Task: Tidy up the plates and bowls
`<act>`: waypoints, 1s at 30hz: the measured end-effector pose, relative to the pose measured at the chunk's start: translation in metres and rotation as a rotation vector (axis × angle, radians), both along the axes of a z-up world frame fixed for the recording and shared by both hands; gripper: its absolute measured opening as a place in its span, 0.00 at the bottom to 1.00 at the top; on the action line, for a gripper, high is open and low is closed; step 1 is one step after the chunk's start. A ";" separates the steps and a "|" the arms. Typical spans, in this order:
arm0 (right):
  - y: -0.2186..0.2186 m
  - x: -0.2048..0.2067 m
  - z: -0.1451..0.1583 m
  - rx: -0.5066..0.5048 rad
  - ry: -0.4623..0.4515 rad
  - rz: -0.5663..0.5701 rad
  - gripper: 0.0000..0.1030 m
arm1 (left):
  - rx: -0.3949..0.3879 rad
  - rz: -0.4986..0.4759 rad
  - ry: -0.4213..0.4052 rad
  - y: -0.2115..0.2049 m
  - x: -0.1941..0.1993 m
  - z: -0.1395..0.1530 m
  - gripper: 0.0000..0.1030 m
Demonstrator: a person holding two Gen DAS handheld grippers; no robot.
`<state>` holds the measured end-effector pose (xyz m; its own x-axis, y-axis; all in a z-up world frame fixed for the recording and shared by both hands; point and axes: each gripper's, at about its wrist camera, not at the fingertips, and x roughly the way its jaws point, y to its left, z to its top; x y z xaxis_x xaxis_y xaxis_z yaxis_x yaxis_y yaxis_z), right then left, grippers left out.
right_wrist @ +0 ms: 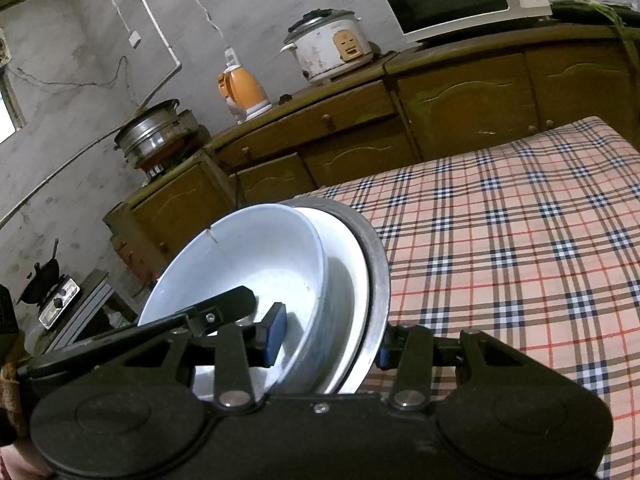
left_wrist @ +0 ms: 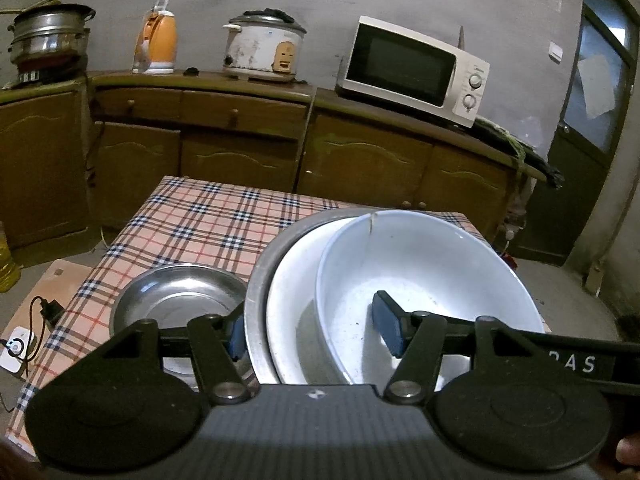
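Note:
A nested stack hangs between both grippers: a cracked white bowl (left_wrist: 420,264) (right_wrist: 248,256) sits in a wider white dish (left_wrist: 292,280) (right_wrist: 344,248), and that sits in a steel basin (left_wrist: 260,280) (right_wrist: 376,256). My left gripper (left_wrist: 312,332) clamps the stack's near wall, one pad inside the white bowl and one outside the basin. My right gripper (right_wrist: 330,340) grips the opposite wall the same way. A small steel dish (left_wrist: 180,300) lies on the checked tablecloth to the left of the stack.
The table with its checked cloth (left_wrist: 200,220) (right_wrist: 520,240) stretches ahead. Behind it, wooden cabinets carry a microwave (left_wrist: 416,68), a rice cooker (left_wrist: 262,50), an orange kettle (left_wrist: 158,42) and a steel pot (left_wrist: 48,34). A power strip (left_wrist: 16,348) lies on the floor at the left.

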<state>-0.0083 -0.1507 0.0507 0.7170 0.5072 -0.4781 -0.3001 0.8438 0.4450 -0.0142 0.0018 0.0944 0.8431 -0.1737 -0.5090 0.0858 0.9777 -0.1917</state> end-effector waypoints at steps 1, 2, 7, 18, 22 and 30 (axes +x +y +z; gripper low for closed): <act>0.002 0.001 0.000 0.000 0.001 0.004 0.51 | 0.000 0.002 0.000 0.002 0.000 0.000 0.60; 0.004 0.002 0.000 0.000 0.001 0.007 0.51 | 0.001 0.005 0.000 0.003 0.000 0.000 0.60; 0.012 0.005 -0.001 -0.001 0.001 0.022 0.51 | 0.000 0.021 0.001 0.011 0.001 0.000 0.60; 0.033 0.016 -0.009 0.006 0.014 0.060 0.52 | 0.015 0.054 0.018 0.027 0.003 -0.005 0.60; 0.039 0.020 -0.012 0.006 0.022 0.073 0.51 | 0.016 0.065 0.026 0.033 0.004 -0.006 0.60; 0.052 0.025 -0.016 -0.002 0.028 0.096 0.52 | 0.010 0.087 0.035 0.042 0.003 -0.010 0.60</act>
<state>0.0163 -0.0990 0.0345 0.6517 0.5720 -0.4981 -0.3669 0.8125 0.4530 -0.0108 0.0440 0.0847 0.8363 -0.0957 -0.5399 -0.0058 0.9831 -0.1832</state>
